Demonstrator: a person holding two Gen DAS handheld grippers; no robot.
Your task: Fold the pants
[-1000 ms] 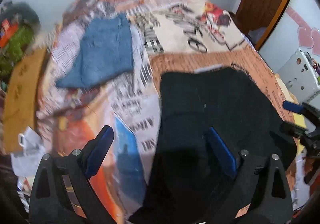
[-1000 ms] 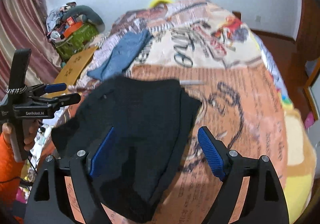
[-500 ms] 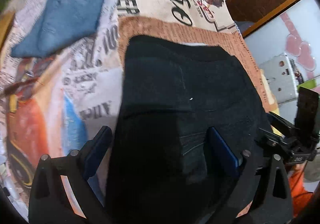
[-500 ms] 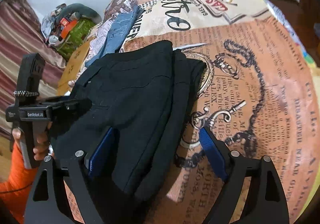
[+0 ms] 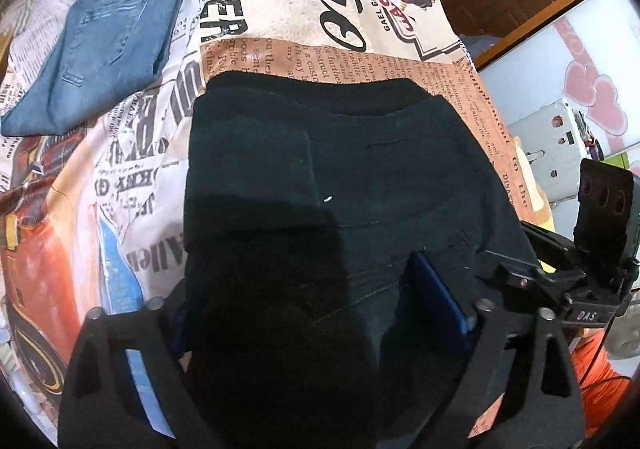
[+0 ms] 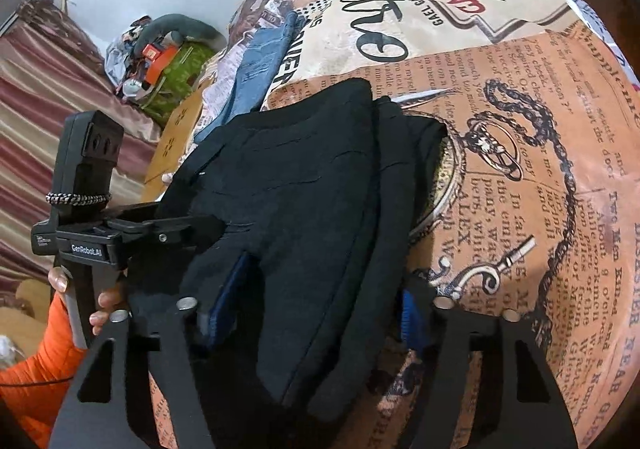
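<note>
we see the black pants (image 5: 320,185) lying folded on the printed bed cover (image 5: 132,153), directly ahead of and between the fingers of both tools. the left hand-held gripper (image 5: 320,313) and the right hand-held gripper (image 6: 316,309) each stand wide, straddling the near edge of the fabric without clamping it. folded blue jeans (image 5: 108,33) lie well beyond the left hand-held gripper, to its left.

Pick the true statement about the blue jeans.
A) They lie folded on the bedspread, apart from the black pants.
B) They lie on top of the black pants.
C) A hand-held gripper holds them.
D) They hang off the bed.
A: the blue jeans lie folded on the bedspread, a strip of print separating them from the black pants.
</note>
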